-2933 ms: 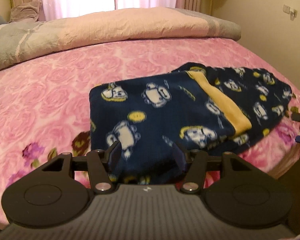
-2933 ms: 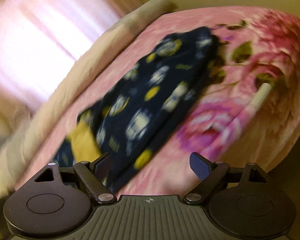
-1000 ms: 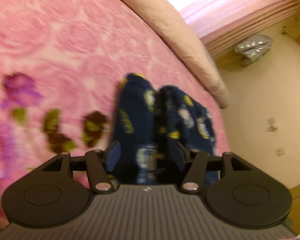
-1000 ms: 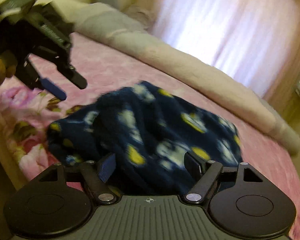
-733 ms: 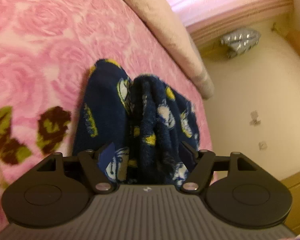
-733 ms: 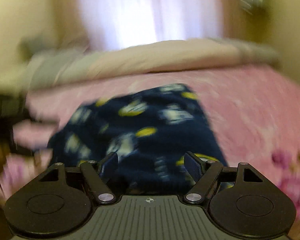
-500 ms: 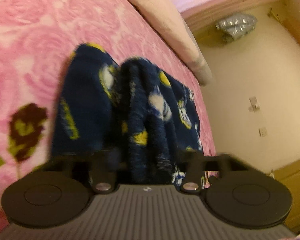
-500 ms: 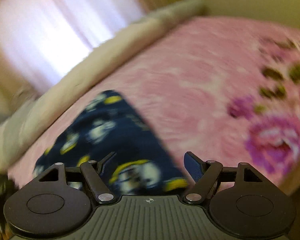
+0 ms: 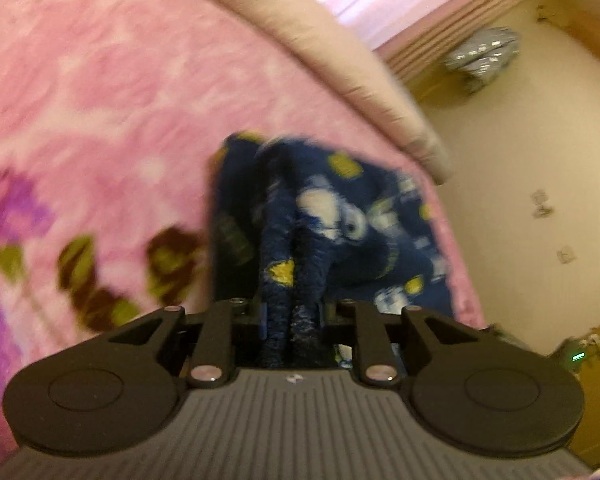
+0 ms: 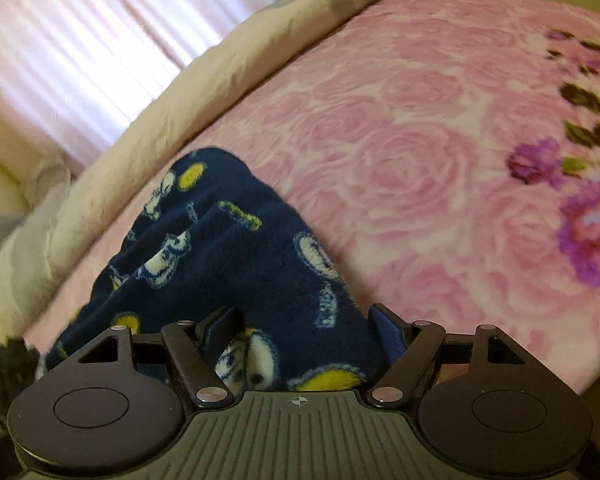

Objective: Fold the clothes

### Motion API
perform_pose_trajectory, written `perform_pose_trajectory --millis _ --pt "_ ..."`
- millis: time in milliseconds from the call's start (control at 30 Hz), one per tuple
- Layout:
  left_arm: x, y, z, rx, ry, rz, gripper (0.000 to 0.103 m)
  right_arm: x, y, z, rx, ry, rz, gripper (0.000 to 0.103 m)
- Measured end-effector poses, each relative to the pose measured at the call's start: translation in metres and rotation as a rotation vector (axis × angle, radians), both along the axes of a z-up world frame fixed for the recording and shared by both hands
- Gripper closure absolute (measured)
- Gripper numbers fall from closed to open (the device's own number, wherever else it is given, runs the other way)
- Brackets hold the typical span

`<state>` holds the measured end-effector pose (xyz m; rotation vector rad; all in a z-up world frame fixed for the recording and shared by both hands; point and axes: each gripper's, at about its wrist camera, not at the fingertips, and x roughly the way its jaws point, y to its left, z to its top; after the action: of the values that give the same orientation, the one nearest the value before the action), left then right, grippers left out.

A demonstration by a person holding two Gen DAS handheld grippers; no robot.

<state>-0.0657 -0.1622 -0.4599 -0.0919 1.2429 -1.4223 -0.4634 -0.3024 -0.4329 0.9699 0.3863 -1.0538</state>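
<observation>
The fleece (image 9: 324,216) lies in a thick, bunched stack near the edge of the bed (image 9: 100,100), several layers already doubled over, so the folding looks well along; a last fold and some squaring up probably remain. The left gripper (image 9: 291,316) has its fingers pinched tight on a raised ridge of layers. The right gripper (image 10: 302,332) stands wide apart around the fleece (image 10: 236,248), not clamping it.

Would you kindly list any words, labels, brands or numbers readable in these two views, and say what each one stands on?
None can be read.
Navy fleece garment: cartoon faces and yellow patches only; any lettering is too blurred.
Left gripper and right gripper: each body carries only a small crosshair mark, no text.
Pink floral blanket: no writing.
</observation>
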Motion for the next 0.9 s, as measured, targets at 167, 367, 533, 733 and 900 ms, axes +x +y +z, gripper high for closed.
perform_pose_trajectory --millis 167,367,533,733,900 --pt "0.012 -0.004 0.009 -0.024 0.057 -0.01 0.065 0.005 -0.006 0.001 -0.02 0.064 0.047 0.027" --pt "0.048 -0.03 0.025 -0.104 0.071 0.006 0.038 0.0 -0.034 0.025 -0.103 0.063 0.075 0.027" --pt "0.061 -0.079 0.012 -0.075 0.16 0.007 0.069 0.019 -0.073 0.029 -0.082 0.052 0.102 0.027" --pt "0.045 -0.071 0.026 -0.188 -0.075 0.051 0.09 0.048 -0.106 0.027 -0.081 0.039 0.125 0.027" --pt "0.035 -0.078 0.012 -0.106 -0.204 0.099 0.087 0.074 -0.13 0.005 -0.042 0.098 0.136 0.027"
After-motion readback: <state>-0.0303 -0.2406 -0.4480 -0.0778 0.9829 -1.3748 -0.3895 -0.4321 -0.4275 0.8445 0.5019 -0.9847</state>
